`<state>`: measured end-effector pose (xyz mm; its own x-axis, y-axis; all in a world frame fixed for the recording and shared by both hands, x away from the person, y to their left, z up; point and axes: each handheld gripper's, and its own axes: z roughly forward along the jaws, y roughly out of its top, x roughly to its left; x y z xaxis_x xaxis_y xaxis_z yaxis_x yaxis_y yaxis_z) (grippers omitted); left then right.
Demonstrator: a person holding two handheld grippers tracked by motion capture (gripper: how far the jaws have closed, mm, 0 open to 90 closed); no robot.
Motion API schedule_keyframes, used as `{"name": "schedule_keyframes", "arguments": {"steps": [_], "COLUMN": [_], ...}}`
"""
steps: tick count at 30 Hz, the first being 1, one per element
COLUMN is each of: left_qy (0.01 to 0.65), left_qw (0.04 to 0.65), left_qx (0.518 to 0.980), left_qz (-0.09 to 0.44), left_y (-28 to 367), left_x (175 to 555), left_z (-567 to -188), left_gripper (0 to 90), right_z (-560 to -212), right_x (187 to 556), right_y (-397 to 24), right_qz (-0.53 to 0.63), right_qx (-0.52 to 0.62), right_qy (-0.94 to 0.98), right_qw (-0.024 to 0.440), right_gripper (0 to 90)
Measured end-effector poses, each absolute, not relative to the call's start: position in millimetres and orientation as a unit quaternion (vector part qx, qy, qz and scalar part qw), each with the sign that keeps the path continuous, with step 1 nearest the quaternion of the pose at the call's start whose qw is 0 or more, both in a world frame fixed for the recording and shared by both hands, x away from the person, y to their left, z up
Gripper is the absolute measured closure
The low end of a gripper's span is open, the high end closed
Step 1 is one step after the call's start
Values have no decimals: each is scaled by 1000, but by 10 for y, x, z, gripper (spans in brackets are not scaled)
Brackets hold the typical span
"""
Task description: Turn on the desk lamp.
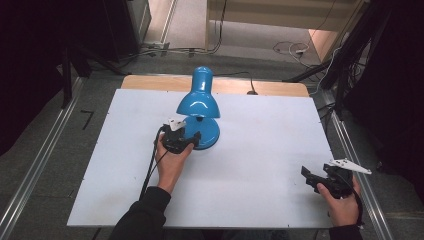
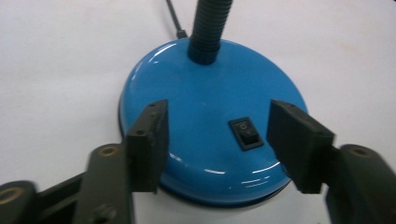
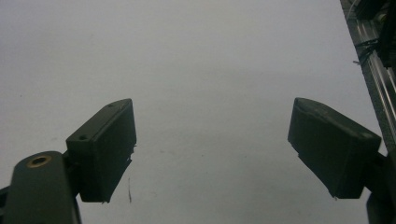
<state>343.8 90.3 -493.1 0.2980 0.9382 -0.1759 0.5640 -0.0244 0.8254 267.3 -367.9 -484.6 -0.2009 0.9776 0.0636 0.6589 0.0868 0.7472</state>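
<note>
- High view: lamp stands at centre frame on the white board, blue shade above its round base. Left gripper sits against the base's lower-left side. Right gripper rests at lower right, well apart from the lamp.
- Left gripper view: jaws part-open over the near rim of the base, one each side of the black switch, which lies nearer the right jaw; whether the pads touch the base I cannot tell. Black neck rises at top centre.
- Right gripper view: jaws wide apart, nothing between them, above bare board.
</note>
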Motion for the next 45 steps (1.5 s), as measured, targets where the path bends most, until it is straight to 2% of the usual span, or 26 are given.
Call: {"name": "schedule_keyframes", "arguments": {"steps": [3,9,13,45], "left_qy": [545,538,537,532], "left_qw": [432,432,432,438], "left_qx": [683,694,695,696], "left_qz": [225,209,204,200], "left_y": [882,827,815,778], "left_x": [3443,3485,3498,3485], "left_z": [-4933,-4972,-4987,-5008], "left_gripper": [607,817,889,900], "right_z": [-4846,-4847,-4848,-4847], "right_x": [2673,2673,2673,2673], "right_y": [-3680,-3683,-3683,-3684], "right_qz": [337,338,339,339], "right_qx": [586,587,587,586], "right_qy": [698,698,698,699], "right_qw": [236,233,231,229], "right_gripper": [140,141,141,142]}}
